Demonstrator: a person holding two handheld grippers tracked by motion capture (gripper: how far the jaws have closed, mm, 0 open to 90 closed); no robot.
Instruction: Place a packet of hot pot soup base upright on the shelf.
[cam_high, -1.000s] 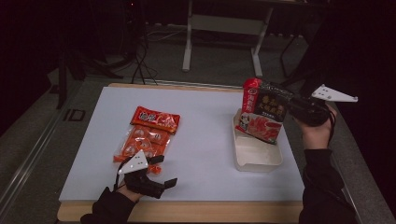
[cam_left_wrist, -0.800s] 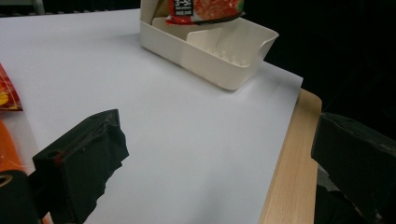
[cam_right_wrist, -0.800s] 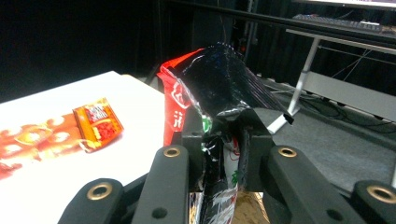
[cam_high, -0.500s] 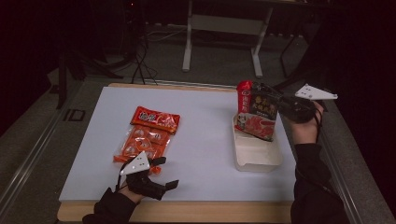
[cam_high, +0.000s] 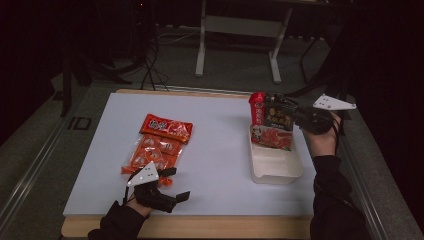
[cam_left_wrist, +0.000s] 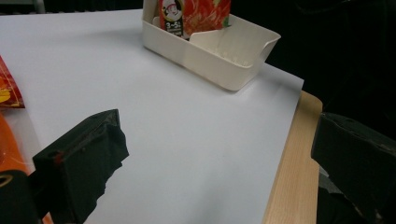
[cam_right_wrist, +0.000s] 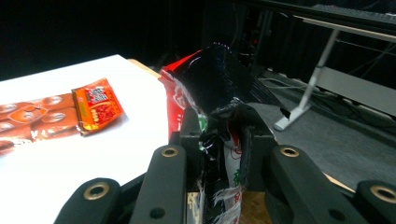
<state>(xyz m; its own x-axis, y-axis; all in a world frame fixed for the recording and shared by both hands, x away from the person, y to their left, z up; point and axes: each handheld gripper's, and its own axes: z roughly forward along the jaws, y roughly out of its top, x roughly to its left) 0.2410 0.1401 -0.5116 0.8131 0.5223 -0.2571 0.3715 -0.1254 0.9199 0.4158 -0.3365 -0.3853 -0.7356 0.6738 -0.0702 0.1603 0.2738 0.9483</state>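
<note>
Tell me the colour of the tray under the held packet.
Cream white tray, clearest in the left gripper view.

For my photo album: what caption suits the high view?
Right gripper lowers a dark snack packet into the white tray.

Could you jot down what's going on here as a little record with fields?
Work: packing snack packs into a bin
Right gripper: shut on a dark snack pack, held above the bin's far end
White bin: on the table's right side, one red pack standing inside
Left gripper: open, low near the table's front edge
Orange packs: flat on the white table, beyond the left gripper
</note>
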